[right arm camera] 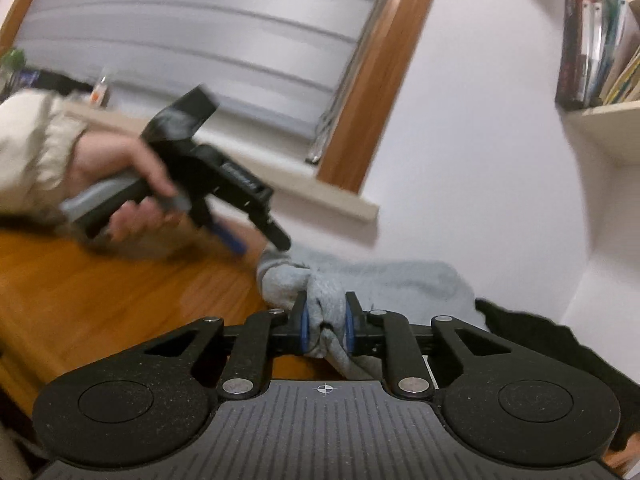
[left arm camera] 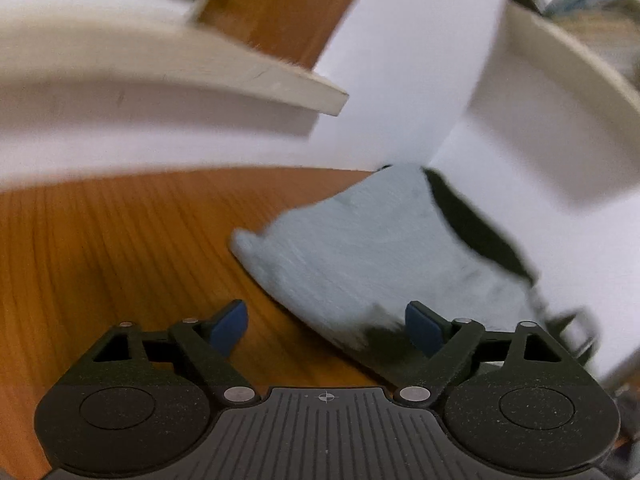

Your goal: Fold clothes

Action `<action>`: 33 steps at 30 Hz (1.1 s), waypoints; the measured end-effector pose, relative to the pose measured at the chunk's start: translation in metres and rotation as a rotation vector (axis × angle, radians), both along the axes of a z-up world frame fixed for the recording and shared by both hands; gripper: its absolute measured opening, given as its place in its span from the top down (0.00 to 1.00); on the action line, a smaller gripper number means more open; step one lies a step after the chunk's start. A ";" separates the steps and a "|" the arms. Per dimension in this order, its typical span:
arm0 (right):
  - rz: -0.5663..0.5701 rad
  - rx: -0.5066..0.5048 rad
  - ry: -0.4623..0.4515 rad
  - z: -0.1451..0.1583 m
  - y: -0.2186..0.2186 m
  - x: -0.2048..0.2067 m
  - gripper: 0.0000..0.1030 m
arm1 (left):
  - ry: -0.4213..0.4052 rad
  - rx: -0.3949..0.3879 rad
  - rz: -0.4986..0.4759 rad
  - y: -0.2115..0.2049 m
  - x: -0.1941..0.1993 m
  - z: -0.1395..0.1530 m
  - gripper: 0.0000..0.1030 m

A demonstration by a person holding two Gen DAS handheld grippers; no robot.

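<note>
A light grey garment [left arm camera: 360, 248] lies bunched on the wooden table [left arm camera: 120, 248], with a black piece of cloth [left arm camera: 472, 224] along its far side. My left gripper [left arm camera: 326, 320] is open just short of the garment's near edge; its right finger [left arm camera: 424, 326] is level with the cloth, with nothing pinched. In the right wrist view my right gripper [right arm camera: 325, 320] is shut on a bunched fold of the grey garment [right arm camera: 384, 280], lifted slightly off the table. A hand [right arm camera: 120, 168] holds the left gripper [right arm camera: 258, 242] over the garment's left end.
A pale windowsill [right arm camera: 320, 192] and white wall [right arm camera: 480, 160] stand close behind the table. A wooden window frame [right arm camera: 380, 80] and blinds [right arm camera: 220, 32] rise above it. A shelf with books [right arm camera: 600, 60] hangs at the upper right. Black cloth [right arm camera: 540, 340] lies at the right.
</note>
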State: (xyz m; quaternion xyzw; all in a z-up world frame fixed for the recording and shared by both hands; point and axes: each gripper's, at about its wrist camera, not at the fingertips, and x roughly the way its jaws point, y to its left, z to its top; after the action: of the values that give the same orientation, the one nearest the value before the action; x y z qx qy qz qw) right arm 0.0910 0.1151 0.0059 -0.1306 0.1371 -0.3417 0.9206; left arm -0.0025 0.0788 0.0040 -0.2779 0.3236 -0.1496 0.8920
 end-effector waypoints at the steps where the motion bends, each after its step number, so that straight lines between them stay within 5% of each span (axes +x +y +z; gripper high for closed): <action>1: -0.004 -0.005 -0.008 0.008 -0.003 0.000 0.83 | 0.017 -0.060 0.012 0.000 -0.002 -0.001 0.10; 4: -0.015 -0.022 -0.024 0.026 -0.011 0.000 0.83 | 0.056 -0.209 0.051 -0.005 -0.005 -0.004 0.08; 11: -0.001 -0.042 -0.014 0.040 -0.015 0.002 0.83 | 0.062 -0.394 0.127 -0.023 0.009 -0.012 0.08; 12: -0.001 -0.041 -0.015 0.040 -0.015 0.001 0.83 | 0.064 -0.409 0.136 -0.025 0.013 -0.014 0.16; 13: 0.001 -0.040 -0.015 0.040 -0.015 0.001 0.83 | 0.066 -0.425 0.146 -0.027 0.017 -0.015 0.37; 15: 0.010 -0.033 -0.014 0.040 -0.016 0.003 0.84 | 0.062 -0.427 0.158 -0.026 0.023 -0.020 0.64; 17: 0.025 -0.030 0.001 0.043 -0.017 0.006 0.84 | 0.063 -0.447 0.159 -0.021 0.025 -0.023 0.74; 23: 0.056 -0.104 0.006 0.061 -0.005 0.019 0.84 | -0.052 -0.377 0.168 -0.004 0.006 0.022 0.77; 33: 0.170 -0.185 -0.157 0.140 0.017 0.031 0.85 | -0.244 -0.219 0.141 0.006 -0.025 0.165 0.79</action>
State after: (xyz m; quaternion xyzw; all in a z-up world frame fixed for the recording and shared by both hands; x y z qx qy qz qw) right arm 0.1217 0.1323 0.1460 -0.1985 0.0209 -0.2830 0.9381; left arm -0.0277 0.0845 0.1691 -0.3751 0.1746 -0.1536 0.8973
